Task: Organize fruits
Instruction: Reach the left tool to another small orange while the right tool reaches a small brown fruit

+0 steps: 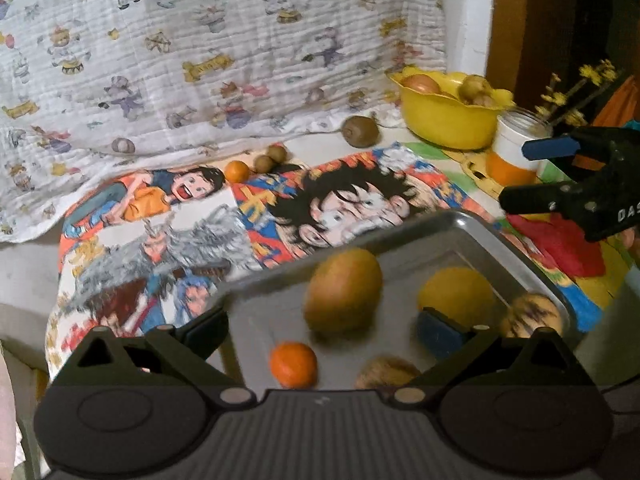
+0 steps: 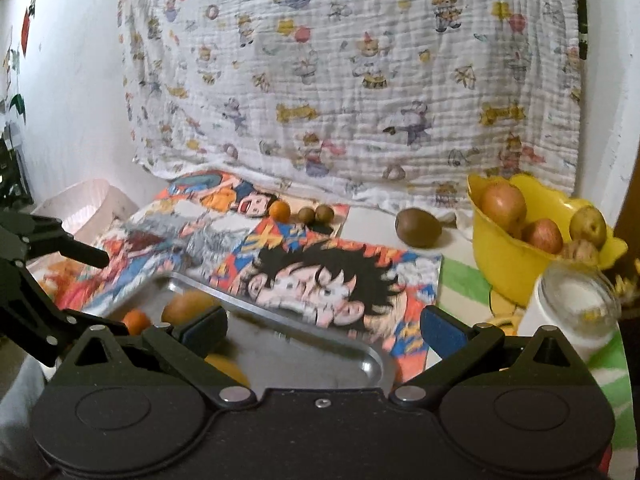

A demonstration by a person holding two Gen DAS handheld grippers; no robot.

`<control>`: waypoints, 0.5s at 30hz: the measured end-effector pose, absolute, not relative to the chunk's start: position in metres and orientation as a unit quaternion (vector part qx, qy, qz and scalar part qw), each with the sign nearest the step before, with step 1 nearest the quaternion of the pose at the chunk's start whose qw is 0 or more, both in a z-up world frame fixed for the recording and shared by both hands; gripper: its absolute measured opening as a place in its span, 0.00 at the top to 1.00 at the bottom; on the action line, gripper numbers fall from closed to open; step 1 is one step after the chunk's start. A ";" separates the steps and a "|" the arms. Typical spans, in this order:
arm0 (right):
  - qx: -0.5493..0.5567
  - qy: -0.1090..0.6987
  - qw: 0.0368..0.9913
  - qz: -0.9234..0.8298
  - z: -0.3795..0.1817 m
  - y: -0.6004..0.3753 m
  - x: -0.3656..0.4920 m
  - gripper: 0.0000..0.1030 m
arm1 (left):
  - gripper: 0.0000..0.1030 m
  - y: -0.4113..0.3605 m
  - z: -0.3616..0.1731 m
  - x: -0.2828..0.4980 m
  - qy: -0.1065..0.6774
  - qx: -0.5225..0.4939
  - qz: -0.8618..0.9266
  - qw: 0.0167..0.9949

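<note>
Left wrist camera sits low behind its own fingers, looking forward and slightly down, close over the metal tray [image 1: 472, 236]. It faces the printed cloth backdrop [image 1: 200, 60], with the yellow bowl [image 1: 444, 124] at far right.

Right wrist camera sits likewise behind its fingers, positioned further right and a little further back; the tray [image 2: 360, 356] lies at lower left, the yellow bowl [image 2: 508, 264] nearer, at right.

Both views share the tray, the cartoon mat [image 1: 280, 200] [image 2: 320, 264], the bowl, the kiwi [image 1: 360, 131] [image 2: 418, 227] and the backdrop [image 2: 340, 80].
</note>
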State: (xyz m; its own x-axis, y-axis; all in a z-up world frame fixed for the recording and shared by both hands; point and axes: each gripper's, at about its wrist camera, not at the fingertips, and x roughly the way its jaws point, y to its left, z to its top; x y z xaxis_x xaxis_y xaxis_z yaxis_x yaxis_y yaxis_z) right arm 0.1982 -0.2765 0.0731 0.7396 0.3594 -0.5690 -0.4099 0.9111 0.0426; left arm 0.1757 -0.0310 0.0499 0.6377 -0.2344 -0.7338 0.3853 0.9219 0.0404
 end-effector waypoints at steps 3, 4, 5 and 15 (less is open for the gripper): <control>-0.033 0.292 0.933 0.208 0.088 -0.276 0.219 0.01 | 0.01 -0.026 0.058 0.197 0.380 0.099 -0.157 0.906; -0.028 0.290 0.933 0.210 0.095 -0.276 0.227 0.01 | 0.01 -0.024 0.062 0.203 0.376 0.099 -0.154 0.908; -0.023 0.287 0.934 0.213 0.099 -0.275 0.233 0.01 | 0.01 -0.021 0.065 0.210 0.370 0.099 -0.151 0.911; -0.095 0.278 0.928 0.229 0.116 -0.232 0.292 0.01 | 0.01 0.008 0.078 0.281 0.360 0.084 -0.122 0.921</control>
State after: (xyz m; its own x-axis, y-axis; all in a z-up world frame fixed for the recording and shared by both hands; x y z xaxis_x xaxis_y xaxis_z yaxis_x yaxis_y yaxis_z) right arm 0.2924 -0.2318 0.1165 0.7411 0.3714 -0.5594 -0.4770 0.8775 -0.0494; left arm 0.2806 0.0082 0.0775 0.7113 -0.1653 -0.6832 0.2857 0.9560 0.0661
